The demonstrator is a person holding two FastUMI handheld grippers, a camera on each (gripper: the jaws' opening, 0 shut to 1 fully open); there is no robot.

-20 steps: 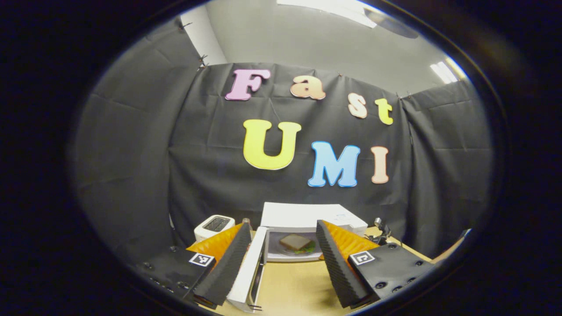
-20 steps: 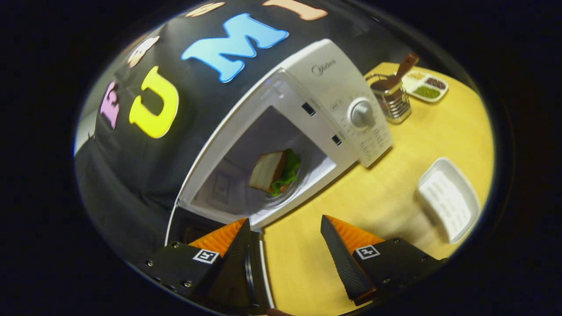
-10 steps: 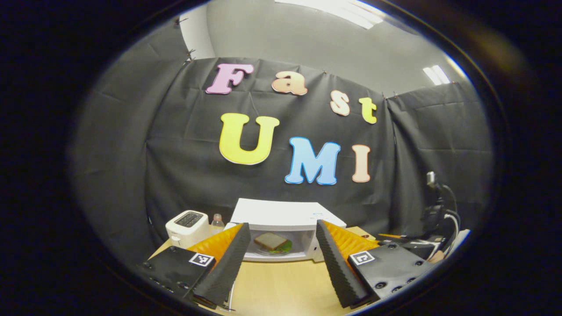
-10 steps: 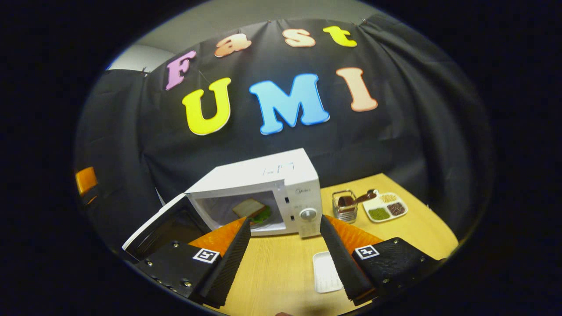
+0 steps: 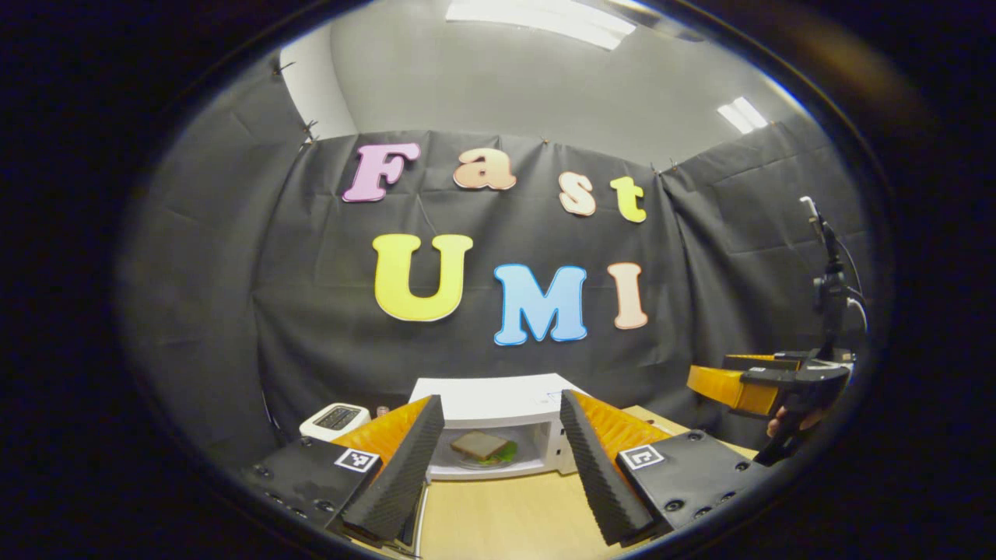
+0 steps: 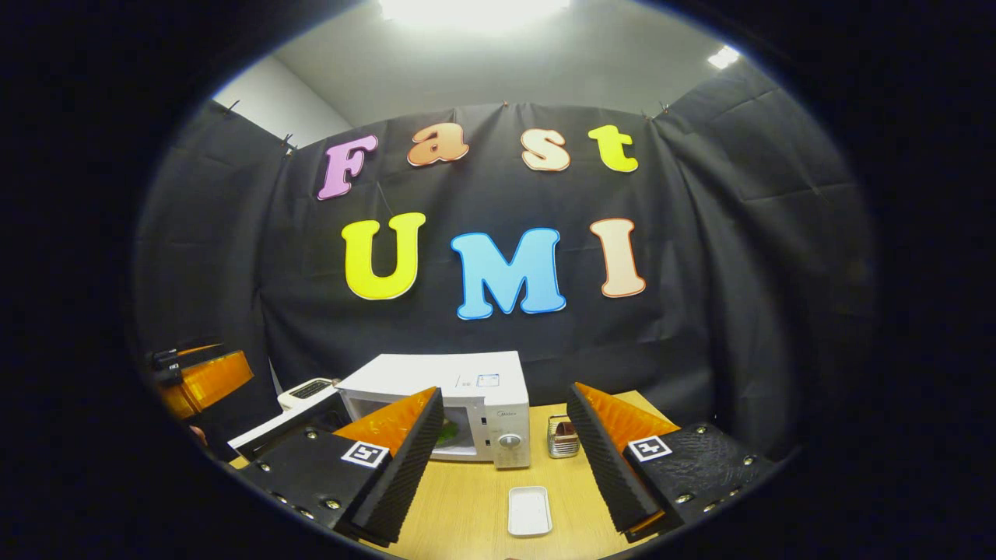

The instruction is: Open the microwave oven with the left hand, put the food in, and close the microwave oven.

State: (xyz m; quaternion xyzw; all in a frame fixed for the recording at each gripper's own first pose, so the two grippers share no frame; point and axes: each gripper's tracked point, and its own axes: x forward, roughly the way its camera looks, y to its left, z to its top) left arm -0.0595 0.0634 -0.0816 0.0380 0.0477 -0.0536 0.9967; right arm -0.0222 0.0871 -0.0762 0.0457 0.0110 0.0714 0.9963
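Table (image 6: 482, 498): wooden top, carrying everything listed below.

Microwave (image 6: 467, 385): white, sitting at the back of the table against the booth wall. Its door (image 6: 288, 424) is standing open, swung out to the left in the right gripper view. The dial (image 6: 510, 440) is showing on its front panel.

Toaster (image 5: 336, 418): white, sitting left of the microwave, apart from it.

Left gripper (image 5: 502, 455): hanging above the table in front of the microwave, fingers spread wide and gripping nothing. It is also showing at the left edge of the right gripper view.

Right gripper (image 6: 506, 459): hanging back from the table, fingers spread wide and gripping nothing. It is also appearing at the right edge of the left gripper view, with a hand (image 5: 782, 424) holding it.

Tray (image 6: 529, 510): small, white, lying on the table in front of the microwave.

Sandwich (image 5: 481, 446): lying on a plate (image 5: 478, 461) inside the microwave, green leaf poking out.

Rack (image 6: 562, 439): small metal holder, standing just right of the microwave.
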